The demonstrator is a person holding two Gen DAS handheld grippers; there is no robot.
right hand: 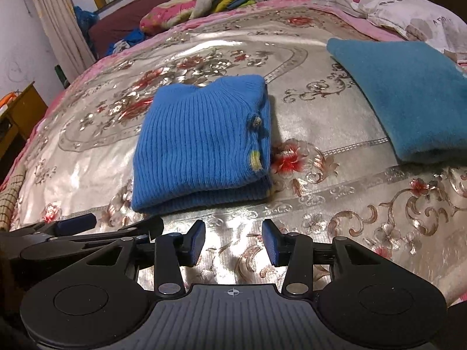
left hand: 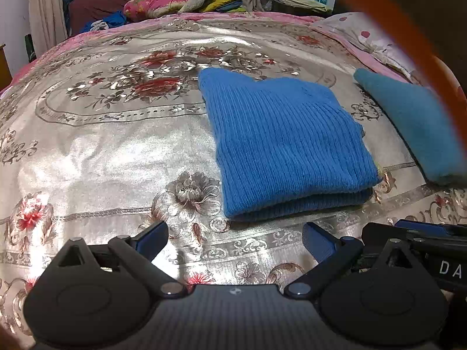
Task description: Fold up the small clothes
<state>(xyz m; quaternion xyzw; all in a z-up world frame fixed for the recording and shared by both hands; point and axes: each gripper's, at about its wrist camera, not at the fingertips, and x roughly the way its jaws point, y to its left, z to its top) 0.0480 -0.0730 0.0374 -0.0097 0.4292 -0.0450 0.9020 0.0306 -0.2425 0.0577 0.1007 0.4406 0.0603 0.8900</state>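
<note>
A bright blue ribbed knit garment (left hand: 286,143) (right hand: 201,143) lies folded into a thick rectangle on the shiny floral bedspread (left hand: 102,151) (right hand: 335,210). To its right lies a teal folded garment (left hand: 414,122) (right hand: 405,99). My left gripper (left hand: 235,240) hovers just in front of the blue garment's near edge, jaws wide apart and empty. Beside it, my right gripper (right hand: 233,243) is open with a narrower gap, nothing between its blue pads. The left gripper's fingers (right hand: 76,223) show at the left edge of the right wrist view.
Pillows and a heap of colourful bedding (left hand: 175,0) sit at the bed's far end. A spotted pillow (right hand: 394,8) lies at the right, past the teal garment. An orange blurred shape (left hand: 408,43) crosses the left wrist view at the right. A wooden cabinet (right hand: 20,113) stands left of the bed.
</note>
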